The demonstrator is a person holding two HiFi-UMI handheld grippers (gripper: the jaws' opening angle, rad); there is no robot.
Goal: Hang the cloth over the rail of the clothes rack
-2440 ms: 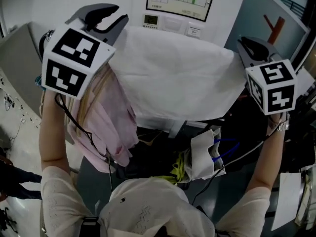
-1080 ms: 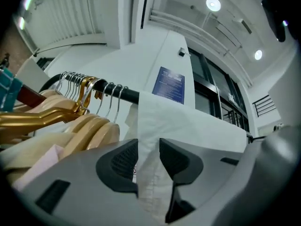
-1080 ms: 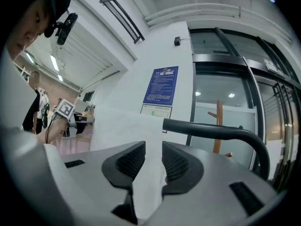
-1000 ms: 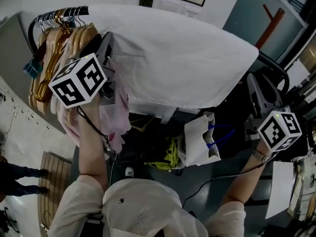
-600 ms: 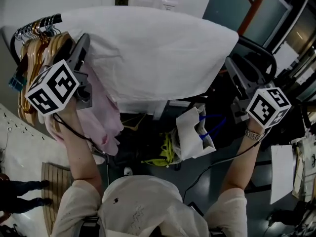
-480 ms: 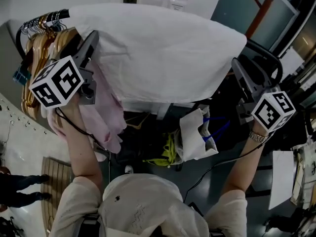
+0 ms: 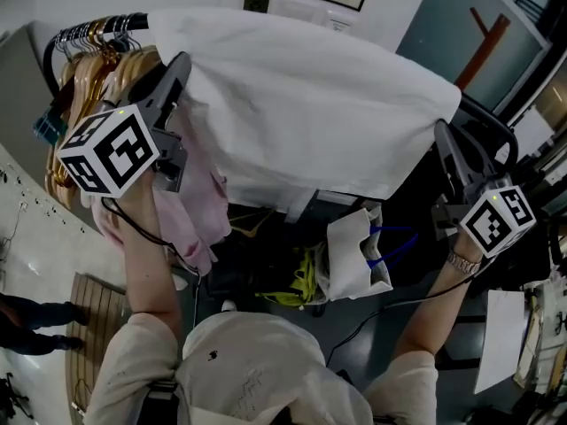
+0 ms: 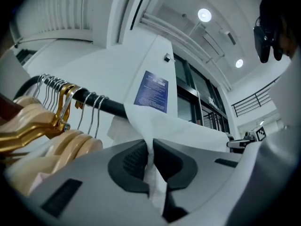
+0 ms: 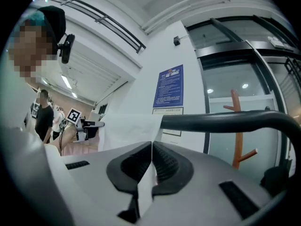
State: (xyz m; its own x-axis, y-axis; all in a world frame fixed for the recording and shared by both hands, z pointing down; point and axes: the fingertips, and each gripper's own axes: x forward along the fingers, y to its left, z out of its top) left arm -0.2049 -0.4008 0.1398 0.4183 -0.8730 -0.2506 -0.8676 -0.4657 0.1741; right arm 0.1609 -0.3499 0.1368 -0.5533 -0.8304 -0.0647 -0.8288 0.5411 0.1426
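Note:
A white cloth (image 7: 301, 113) lies draped over the black rail (image 7: 133, 20) of the clothes rack. My left gripper (image 7: 182, 60) is at the cloth's left edge. Its jaws have just been closing, and in the left gripper view the left gripper (image 8: 151, 149) is shut on a fold of the cloth (image 8: 178, 128) below the rail (image 8: 108, 107). My right gripper (image 7: 440, 129) is at the cloth's right edge. It has also just closed: the right gripper (image 9: 151, 152) pinches a thin cloth (image 9: 127, 126) edge beside the rail (image 9: 225, 120).
Wooden hangers (image 7: 97, 69) crowd the rail's left end, with a pink garment (image 7: 190, 202) hanging below them. A white bag (image 7: 354, 251) and yellow items (image 7: 301, 277) lie under the rack. An orange coat stand (image 7: 483, 42) is at the back right.
Since the oldest frame both grippers have come down from the cloth's top to its side edges. Over the last half second they stay near those edges, and the cloth stays draped on the rail.

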